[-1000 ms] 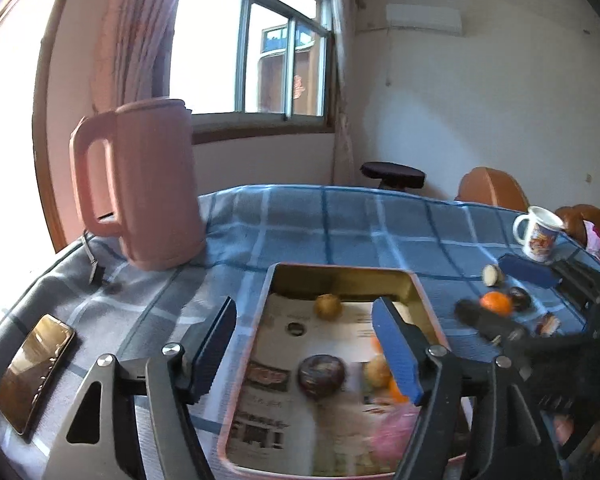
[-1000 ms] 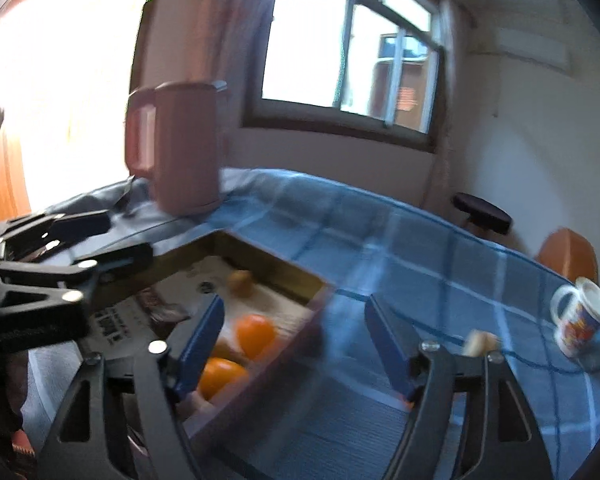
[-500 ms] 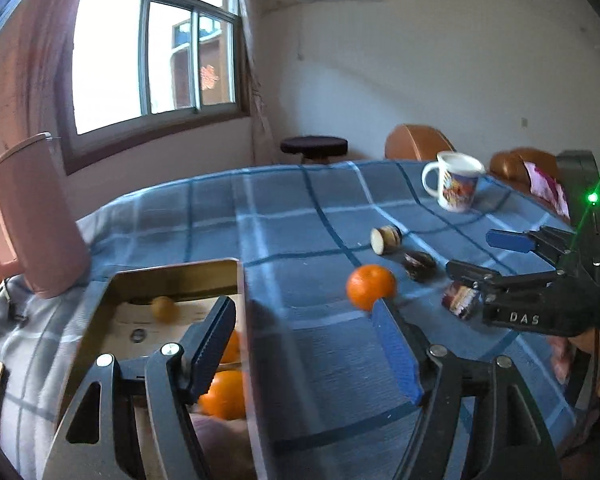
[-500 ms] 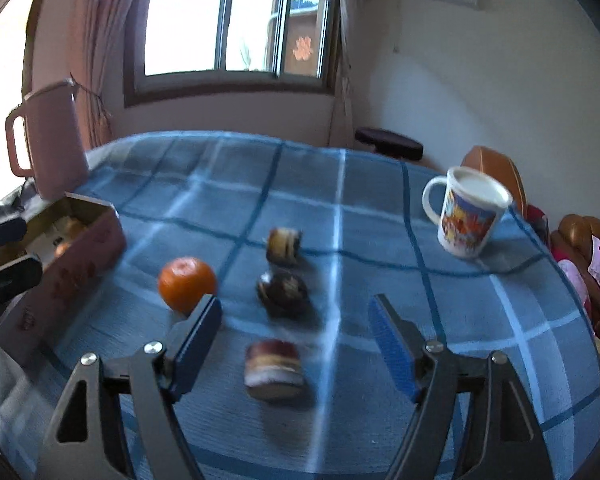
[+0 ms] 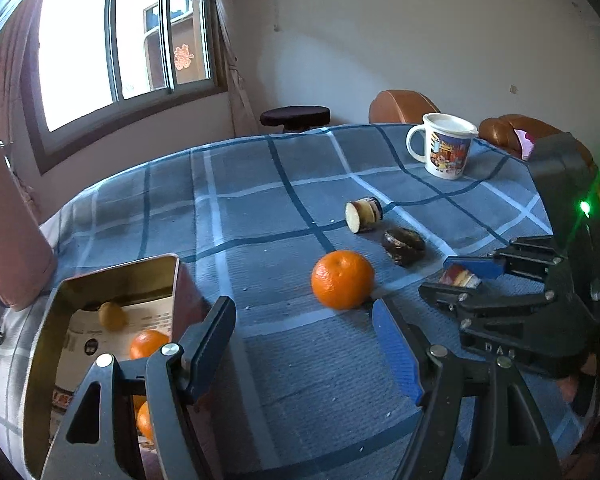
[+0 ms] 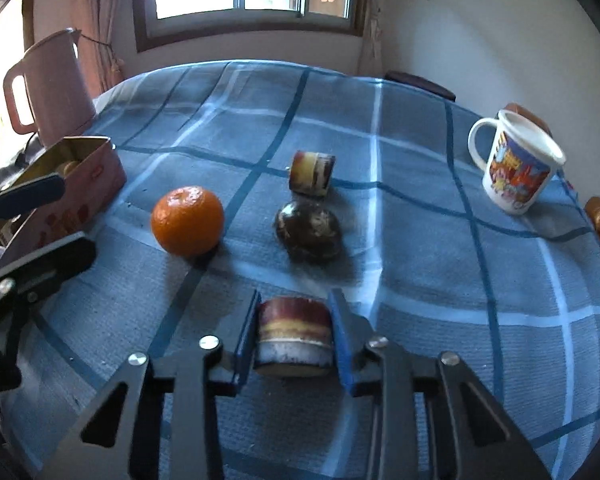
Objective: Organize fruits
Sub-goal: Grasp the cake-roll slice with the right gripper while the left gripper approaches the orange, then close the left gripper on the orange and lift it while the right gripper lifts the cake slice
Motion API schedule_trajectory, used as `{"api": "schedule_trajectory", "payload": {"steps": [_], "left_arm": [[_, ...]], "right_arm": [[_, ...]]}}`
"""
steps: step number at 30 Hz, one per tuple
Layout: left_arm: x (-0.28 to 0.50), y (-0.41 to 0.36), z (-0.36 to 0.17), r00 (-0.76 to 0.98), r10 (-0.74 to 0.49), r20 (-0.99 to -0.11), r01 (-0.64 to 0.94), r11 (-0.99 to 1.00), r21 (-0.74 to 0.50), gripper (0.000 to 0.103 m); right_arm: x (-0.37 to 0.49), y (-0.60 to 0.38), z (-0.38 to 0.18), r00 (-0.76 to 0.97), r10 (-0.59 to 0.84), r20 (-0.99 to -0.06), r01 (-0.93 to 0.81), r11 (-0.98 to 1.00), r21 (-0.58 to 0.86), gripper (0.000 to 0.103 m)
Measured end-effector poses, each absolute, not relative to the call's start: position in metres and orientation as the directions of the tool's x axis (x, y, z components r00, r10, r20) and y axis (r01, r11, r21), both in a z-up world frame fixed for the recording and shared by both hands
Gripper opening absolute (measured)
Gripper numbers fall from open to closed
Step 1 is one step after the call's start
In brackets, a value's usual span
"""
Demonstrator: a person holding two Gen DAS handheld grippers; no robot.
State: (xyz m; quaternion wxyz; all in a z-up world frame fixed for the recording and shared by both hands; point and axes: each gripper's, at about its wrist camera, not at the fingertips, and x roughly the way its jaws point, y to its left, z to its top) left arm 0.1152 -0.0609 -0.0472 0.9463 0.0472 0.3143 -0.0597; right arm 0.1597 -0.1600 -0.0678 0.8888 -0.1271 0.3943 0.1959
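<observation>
My right gripper is closing, its blue pads pressing the red-skinned, cut cylindrical fruit piece between them. My left gripper gapes wide, empty (round orange mandarin just beyond its right fingertip).

Bright blown-out window daylight, soft shadows, fisheye-warped dark corners
</observation>
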Motion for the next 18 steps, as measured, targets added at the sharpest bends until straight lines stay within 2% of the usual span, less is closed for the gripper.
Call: {"api": "schedule_trajectory", "payload": {"steps": [9,18], "left_arm": [[0.141,-0.076,-0.051,0.767,-0.098,-0.634,0.158,0.987,0.038,0.072],[0.173,-0.084,-0.065,0.716,-0.106,-0.69,0.164,0.986,0.018,0.072]], "right_arm": [[0.161,-0.177,-0.04,0.725,0.228,-0.649,-0.334,0.942,-0.042,0.036],[0.173,-0.185,-0.041,0.75,0.189,-0.634,-0.251,0.968,-0.009,0.037]]}}
